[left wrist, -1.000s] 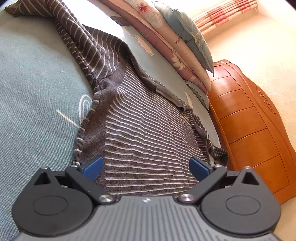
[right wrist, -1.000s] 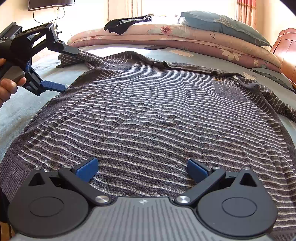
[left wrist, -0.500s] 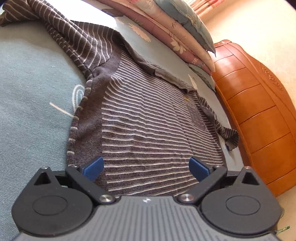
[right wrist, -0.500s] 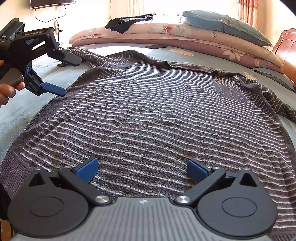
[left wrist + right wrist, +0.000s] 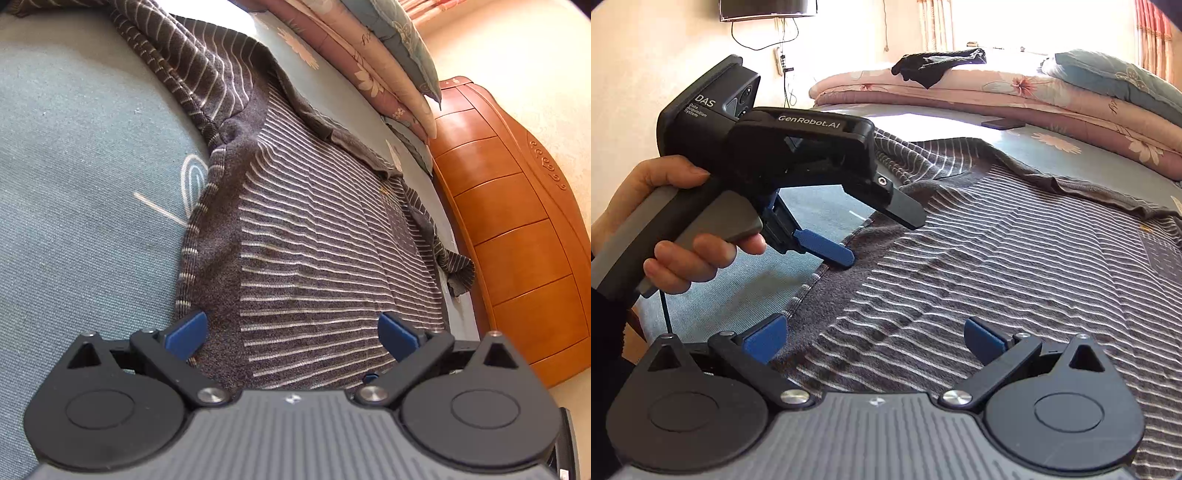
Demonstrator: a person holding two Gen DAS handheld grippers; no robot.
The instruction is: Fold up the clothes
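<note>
A dark grey sweater with thin white stripes [image 5: 314,229] lies spread flat on the blue-green bed sheet [image 5: 74,184]; it also shows in the right wrist view [image 5: 1015,266]. Its left sleeve [image 5: 192,70] runs up and away. My left gripper [image 5: 291,332] is open, just above the sweater's left side edge; in the right wrist view [image 5: 882,236] its lower blue finger nearly touches that edge. My right gripper [image 5: 875,343] is open and empty, low over the sweater near the same edge.
Folded pink floral quilts [image 5: 1034,96] and a blue pillow [image 5: 1115,77] lie at the bed's head, with a black garment [image 5: 938,64] on top. An orange wooden headboard [image 5: 517,221] stands at the right. A dark phone [image 5: 1003,123] lies on the sheet.
The left gripper has come down and closer to the sweater's left side edge. The right gripper has shifted left towards that edge, so the left gripper now looms large in its view.
</note>
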